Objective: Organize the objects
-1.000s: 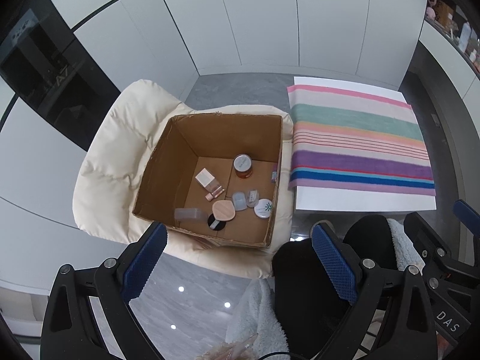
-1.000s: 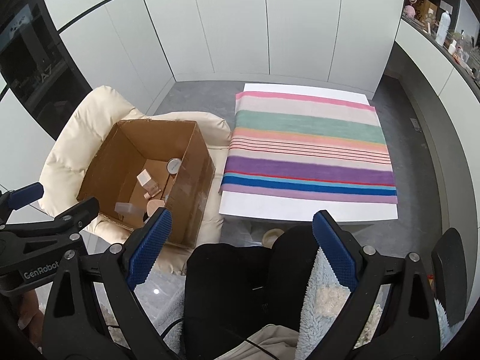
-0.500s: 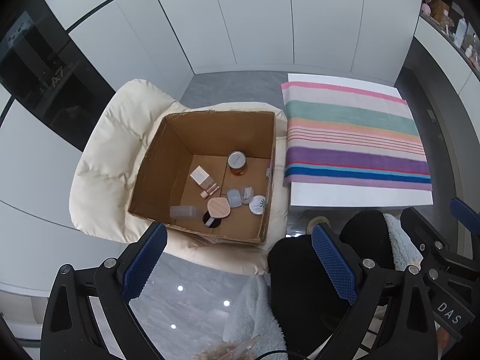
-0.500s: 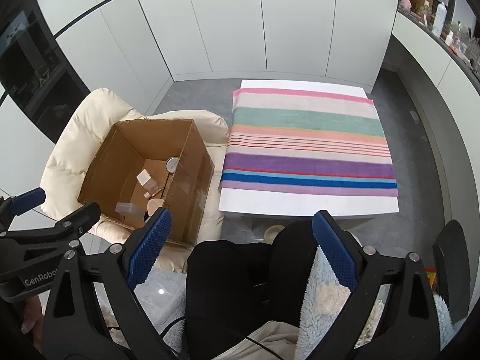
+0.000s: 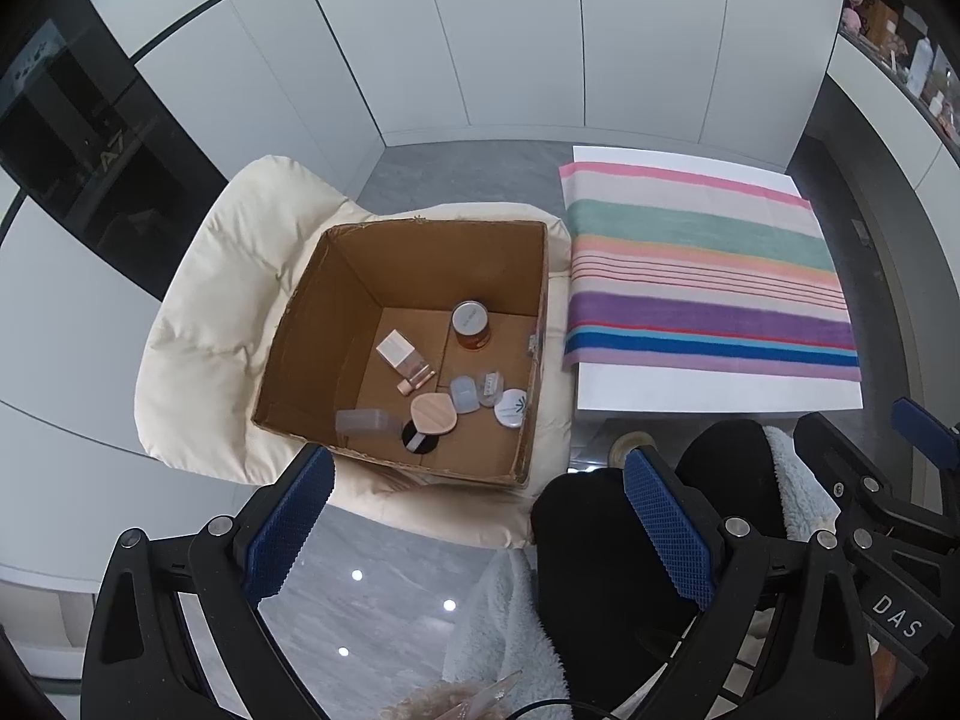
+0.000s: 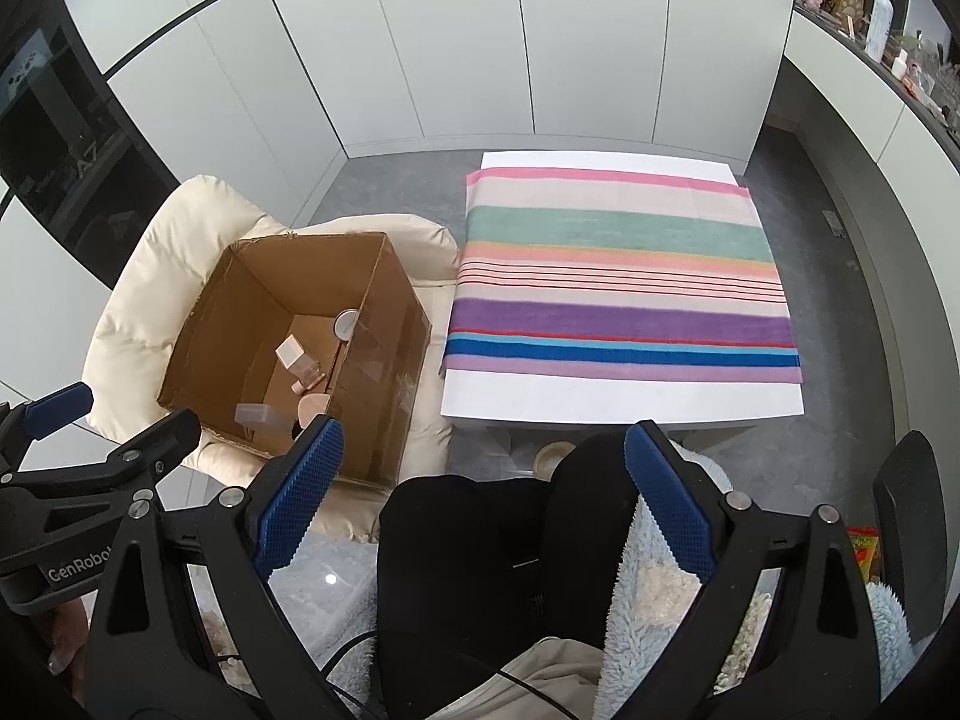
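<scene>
Left wrist view: beyond the left tool (image 5: 474, 516), spread wide and holding nothing, a cardboard box (image 5: 312, 324) is seen on a cream chair (image 5: 204, 324). Cosmetics, a jar (image 5: 471, 325) among them, lie inside. The right tool (image 6: 480, 480) is likewise spread wide, the striped counter (image 6: 618, 312) ahead.

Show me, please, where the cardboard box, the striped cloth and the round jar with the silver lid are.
cardboard box (image 5: 336, 324): left wrist view, on its inner left wall.
striped cloth (image 6: 618, 324): right wrist view, on the purple stripe.
round jar with the silver lid (image 5: 470, 319): left wrist view, on the lid.
</scene>
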The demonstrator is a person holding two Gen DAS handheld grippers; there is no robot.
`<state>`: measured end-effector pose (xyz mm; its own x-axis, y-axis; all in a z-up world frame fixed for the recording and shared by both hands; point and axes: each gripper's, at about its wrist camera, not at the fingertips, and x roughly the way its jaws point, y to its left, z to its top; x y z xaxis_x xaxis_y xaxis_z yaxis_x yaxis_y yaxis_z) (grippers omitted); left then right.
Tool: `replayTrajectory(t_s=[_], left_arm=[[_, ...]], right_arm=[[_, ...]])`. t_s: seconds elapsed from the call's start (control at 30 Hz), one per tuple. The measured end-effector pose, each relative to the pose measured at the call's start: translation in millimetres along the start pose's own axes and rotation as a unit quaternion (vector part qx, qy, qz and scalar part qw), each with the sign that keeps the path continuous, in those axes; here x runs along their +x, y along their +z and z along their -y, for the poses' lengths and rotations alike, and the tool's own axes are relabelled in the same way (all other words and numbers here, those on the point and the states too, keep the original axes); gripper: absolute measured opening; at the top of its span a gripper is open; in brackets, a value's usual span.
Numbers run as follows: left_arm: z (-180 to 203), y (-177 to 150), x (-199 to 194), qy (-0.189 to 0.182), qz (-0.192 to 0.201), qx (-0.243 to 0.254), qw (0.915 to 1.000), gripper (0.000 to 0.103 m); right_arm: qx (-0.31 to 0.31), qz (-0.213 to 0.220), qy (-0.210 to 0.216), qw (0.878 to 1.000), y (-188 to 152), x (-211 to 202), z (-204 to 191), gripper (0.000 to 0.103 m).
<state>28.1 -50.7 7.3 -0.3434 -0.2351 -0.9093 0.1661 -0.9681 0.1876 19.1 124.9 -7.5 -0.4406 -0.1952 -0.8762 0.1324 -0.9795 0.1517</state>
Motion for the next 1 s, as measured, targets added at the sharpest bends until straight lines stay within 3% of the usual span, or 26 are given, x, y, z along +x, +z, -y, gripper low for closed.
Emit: replayTrajectory(t_s=[1.0], left_arm=[[3.7, -0.9, 2.1, 0.002, -0.001, 0.006, 1.0, 0.098]], right_arm=[[0.001, -0.002, 0.002, 1.0, -4.5, 1.6, 1.4, 0.097]])
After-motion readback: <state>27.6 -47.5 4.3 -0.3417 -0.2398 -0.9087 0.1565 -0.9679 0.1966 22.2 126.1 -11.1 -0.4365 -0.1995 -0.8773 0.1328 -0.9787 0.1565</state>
